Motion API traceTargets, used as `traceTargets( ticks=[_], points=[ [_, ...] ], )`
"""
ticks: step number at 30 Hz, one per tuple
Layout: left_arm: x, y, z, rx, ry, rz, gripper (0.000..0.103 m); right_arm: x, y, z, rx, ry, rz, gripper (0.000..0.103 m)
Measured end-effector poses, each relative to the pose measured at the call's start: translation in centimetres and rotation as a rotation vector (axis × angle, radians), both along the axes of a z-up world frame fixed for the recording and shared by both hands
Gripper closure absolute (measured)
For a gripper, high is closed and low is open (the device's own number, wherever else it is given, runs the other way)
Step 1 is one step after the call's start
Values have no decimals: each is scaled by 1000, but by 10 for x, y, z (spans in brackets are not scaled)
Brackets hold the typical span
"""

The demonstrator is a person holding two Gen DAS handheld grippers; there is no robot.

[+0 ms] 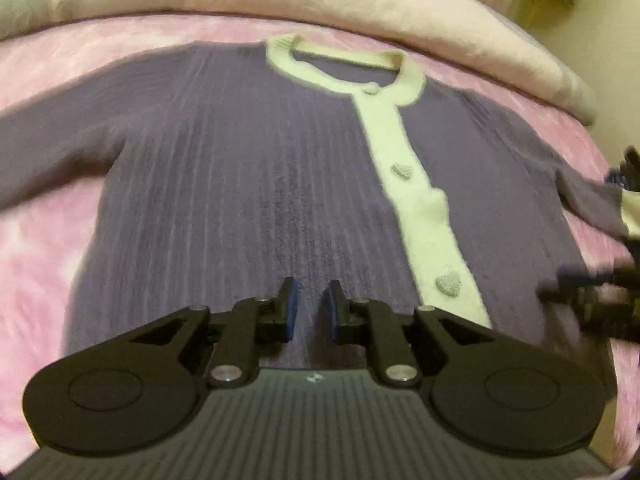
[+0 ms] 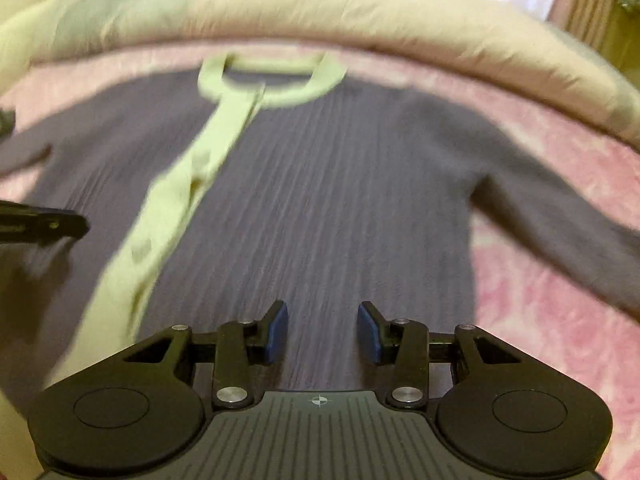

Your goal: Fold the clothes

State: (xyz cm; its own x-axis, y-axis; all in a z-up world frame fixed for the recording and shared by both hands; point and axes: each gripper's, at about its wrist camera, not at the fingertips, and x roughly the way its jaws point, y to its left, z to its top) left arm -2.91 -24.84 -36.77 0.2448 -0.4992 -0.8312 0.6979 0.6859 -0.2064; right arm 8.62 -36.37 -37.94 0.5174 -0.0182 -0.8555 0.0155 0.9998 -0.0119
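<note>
Both grippers, left (image 1: 311,294) and right (image 2: 322,316), hovered with jaws parted and empty over the hem end of a purple cardigan (image 1: 240,168) lying flat on a pink blanket (image 1: 36,256), collar pointing away toward a cream pillow (image 1: 320,4), sleeves spread sideways, blanket bare on either side.

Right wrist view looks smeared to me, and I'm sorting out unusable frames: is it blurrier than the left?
Right wrist view: yes, the cardigan and its cream placket are streaked by motion blur, though the tongs stay sharp. Left wrist view: clearer, heart buttons readable, only the right edge smeared. Both bend with fisheye distortion.
</note>
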Motion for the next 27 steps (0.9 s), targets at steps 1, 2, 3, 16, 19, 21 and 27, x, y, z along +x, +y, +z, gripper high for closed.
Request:
traceTargets(
  ticks=[1,2,3,16,19,21,27],
  points=[
    [-3,-3,-4,-10,12,-5,93,-13,2,-1,-15,-11,3,60],
    [-6,-6,-8,-20,24,-10,92,-28,3,-3,-25,-15,1,60],
    [-9,-9,-12,-30,36,-14,92,-47,2,-3,-19,-1,-17,60],
    [-35,7,-5,146,131,46,90,-120,6,38,11,95,-92,60],
    [-41,14,0,204,150,68,83,-122,9,29,48,133,-117,60],
    [-44,19,3,242,162,82,83,-129,15,19,32,186,-93,60],
    [-57,7,41,412,324,117,78,-127,6,39,140,385,-120,60]
  ],
)
